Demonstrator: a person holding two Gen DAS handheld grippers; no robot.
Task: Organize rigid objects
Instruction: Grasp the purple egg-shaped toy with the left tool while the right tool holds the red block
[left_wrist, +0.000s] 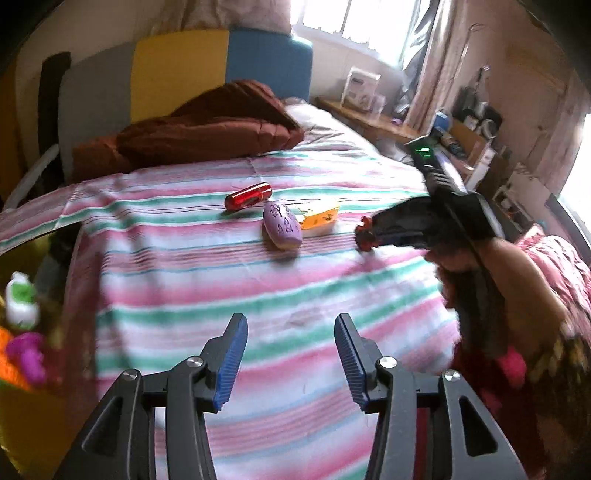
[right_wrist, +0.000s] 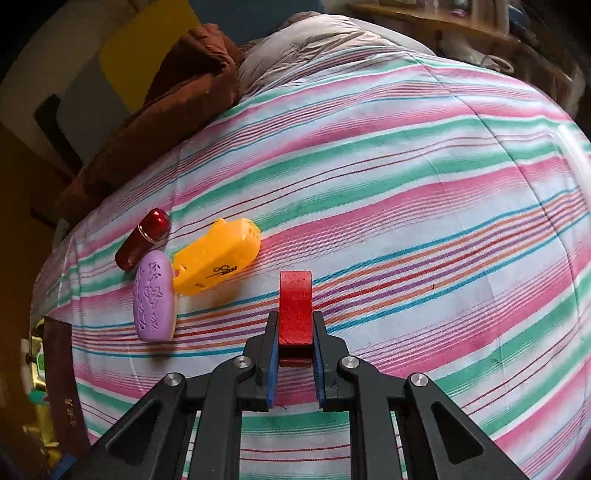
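Observation:
A striped bedsheet (left_wrist: 177, 295) carries a group of three things: a shiny red capsule-shaped case (left_wrist: 248, 197) (right_wrist: 142, 240), a purple embossed oval case (left_wrist: 282, 225) (right_wrist: 154, 295) and a yellow plastic box (left_wrist: 319, 218) (right_wrist: 216, 256). My right gripper (right_wrist: 295, 315) is shut on a red block (right_wrist: 294, 295), just right of the yellow box and low over the sheet. The left wrist view shows that gripper (left_wrist: 364, 234) at the right with the red block (left_wrist: 361, 230) at its tip. My left gripper (left_wrist: 290, 321) is open with nothing between its fingers, over bare sheet in front of the group.
A brown blanket (left_wrist: 192, 125) lies bunched at the head of the bed. At the far left edge sits a yellow bin (left_wrist: 33, 413) with a white bottle and bright items. A person's hand and pink sleeve (left_wrist: 498, 295) are at right. A cluttered wooden shelf (left_wrist: 369, 118) runs behind.

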